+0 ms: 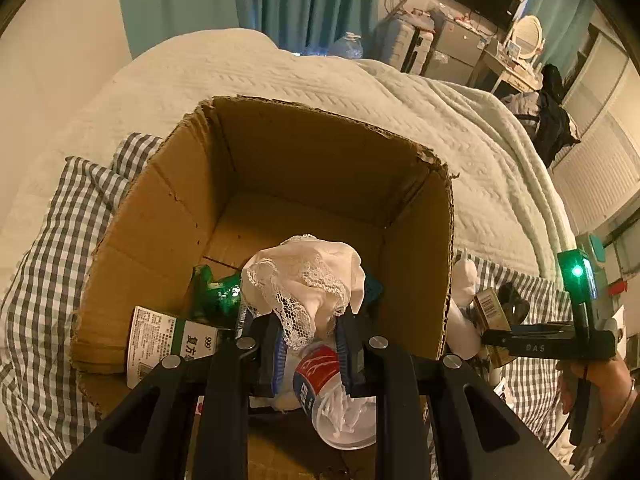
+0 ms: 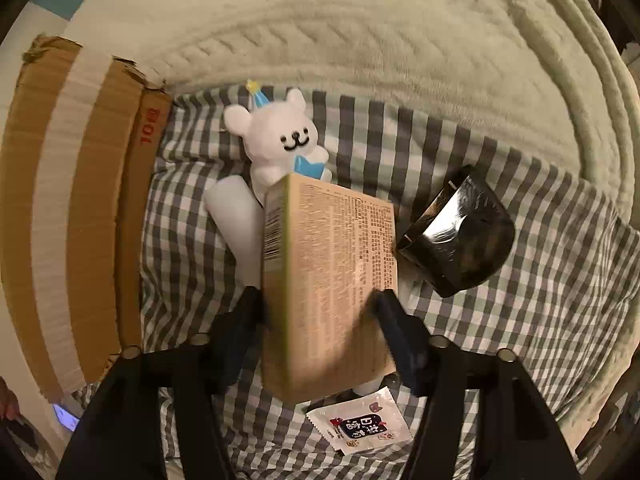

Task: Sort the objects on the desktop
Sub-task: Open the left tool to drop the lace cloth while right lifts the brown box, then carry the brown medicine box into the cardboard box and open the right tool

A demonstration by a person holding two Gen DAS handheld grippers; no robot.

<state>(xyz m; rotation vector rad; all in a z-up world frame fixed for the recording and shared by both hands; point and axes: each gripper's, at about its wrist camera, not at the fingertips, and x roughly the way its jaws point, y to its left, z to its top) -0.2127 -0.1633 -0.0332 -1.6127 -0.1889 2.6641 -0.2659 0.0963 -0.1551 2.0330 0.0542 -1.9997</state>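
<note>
Meanwhile left gripper [image 1: 310,320] pinches lacy white cloth [image 1: 308,276]; right gripper [image 2: 320,312] clamps a rectangular carton [image 2: 328,280]

One cardboard box [image 1: 168,220], one bear toy [image 2: 280,136], two medicine cartons [image 2: 332,280] [image 1: 168,344].

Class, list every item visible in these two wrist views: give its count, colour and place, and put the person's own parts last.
Open corrugated cardboard box: one, brown, on the bed.
White lace-edged cloth: one, held over the box.
Green plastic bottle: one, inside box.
Green-and-white medicine carton: one, inside box.
Red-and-white plastic cup: one, inside box.
Tan printed carton: one, held above checked cloth.
White bear figurine: one, on checked cloth.
Glossy black pouch: one, right of carton.
White snack sachet: one, near edge.
Grey-and-white checked cloth: one, on bed.
Left gripper: shut on cloth.
Right gripper: shut on carton.
</note>
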